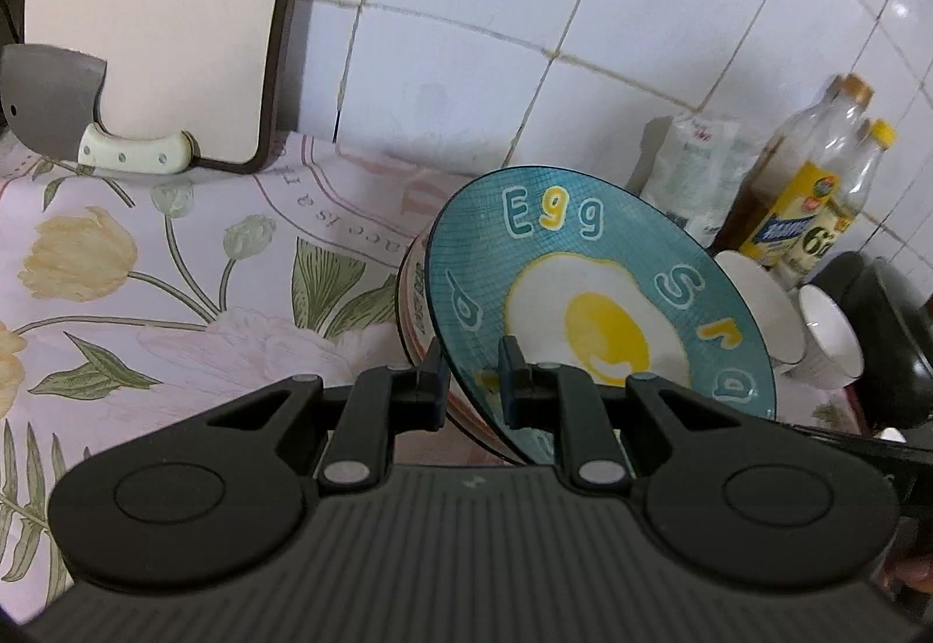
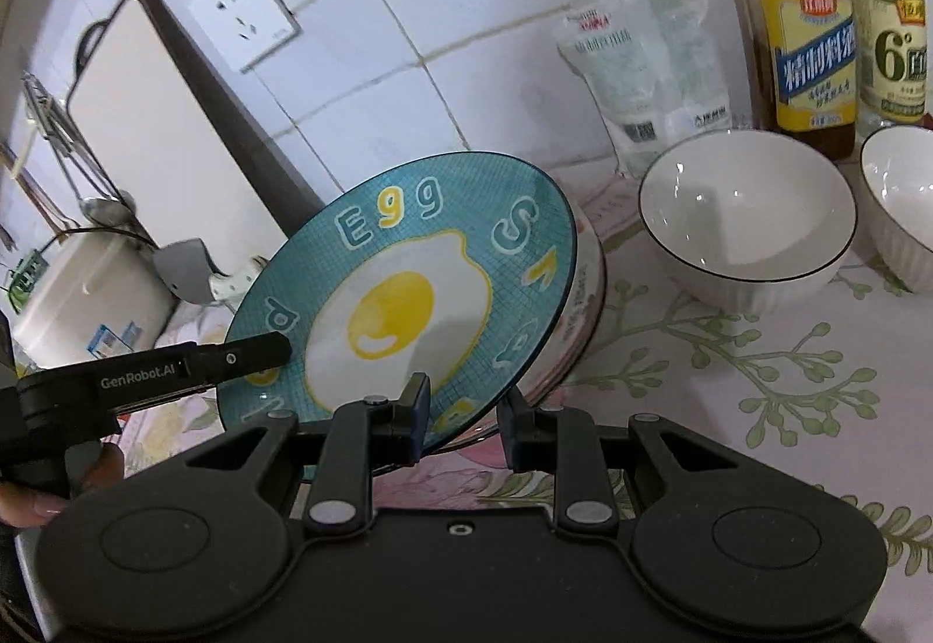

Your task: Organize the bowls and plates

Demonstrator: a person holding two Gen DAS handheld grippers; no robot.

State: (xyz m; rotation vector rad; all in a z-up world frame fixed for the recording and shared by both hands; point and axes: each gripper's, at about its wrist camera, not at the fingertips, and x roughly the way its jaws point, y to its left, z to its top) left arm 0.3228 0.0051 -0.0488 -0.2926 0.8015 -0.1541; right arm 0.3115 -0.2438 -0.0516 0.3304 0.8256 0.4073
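Note:
A teal plate with a fried-egg picture (image 1: 589, 287) (image 2: 408, 287) is held tilted above a patterned bowl (image 1: 417, 305) (image 2: 583, 293) on the flowered cloth. My left gripper (image 1: 472, 380) is shut on the plate's near rim, one finger on each face. It also shows from the side in the right wrist view (image 2: 280, 348). My right gripper (image 2: 466, 413) straddles the plate's lower rim with its jaws slightly apart. Two white bowls (image 2: 746, 217) (image 2: 904, 200) stand to the right; they also show in the left wrist view (image 1: 758, 293) (image 1: 828, 340).
A cutting board (image 1: 157, 19) and a cleaver (image 1: 64, 106) lean on the tiled wall at the left. Two bottles (image 2: 805, 13) (image 2: 886, 7) and a plastic bag (image 2: 647, 54) stand at the back right. A dark pan (image 1: 892, 328) sits at the right. A rice cooker (image 2: 81, 293) is far left.

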